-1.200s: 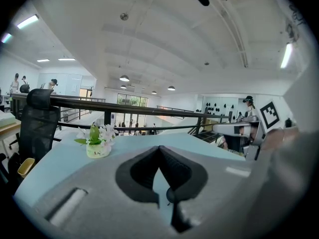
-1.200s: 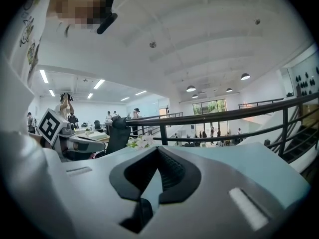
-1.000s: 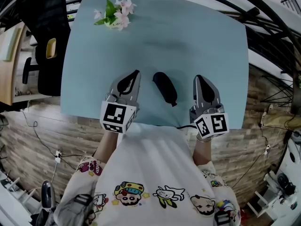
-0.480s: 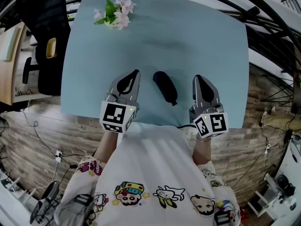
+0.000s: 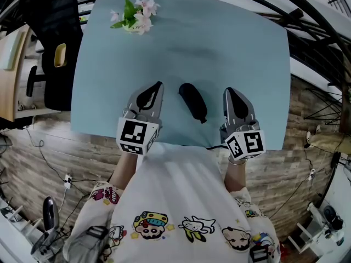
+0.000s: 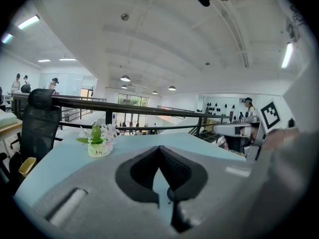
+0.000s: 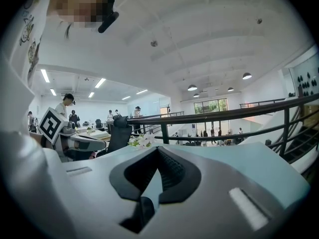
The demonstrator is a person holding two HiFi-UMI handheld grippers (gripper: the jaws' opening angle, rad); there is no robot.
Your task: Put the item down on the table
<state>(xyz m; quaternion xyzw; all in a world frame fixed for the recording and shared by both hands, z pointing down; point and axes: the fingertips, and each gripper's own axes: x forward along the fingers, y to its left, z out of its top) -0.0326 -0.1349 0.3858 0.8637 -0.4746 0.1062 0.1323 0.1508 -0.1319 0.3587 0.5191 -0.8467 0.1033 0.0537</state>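
A dark oblong item (image 5: 192, 101) lies on the light blue table (image 5: 230, 48), near its front edge, between my two grippers. My left gripper (image 5: 158, 86) rests to its left, jaws shut with nothing between them. My right gripper (image 5: 228, 92) rests to the item's right, also shut and empty. In the left gripper view the left gripper (image 6: 159, 148) has its black pads closed tip to tip over the table. The right gripper view shows the right gripper (image 7: 158, 150) the same way. The item does not show in either gripper view.
A small white pot of pink flowers (image 5: 134, 16) stands at the table's far left corner. A black office chair (image 5: 52, 48) is off the left edge. A black railing (image 7: 224, 116) runs beyond the table's far side. People stand far off in the hall.
My right gripper has shifted very slightly left and forward. The left gripper and the dark item have not moved.
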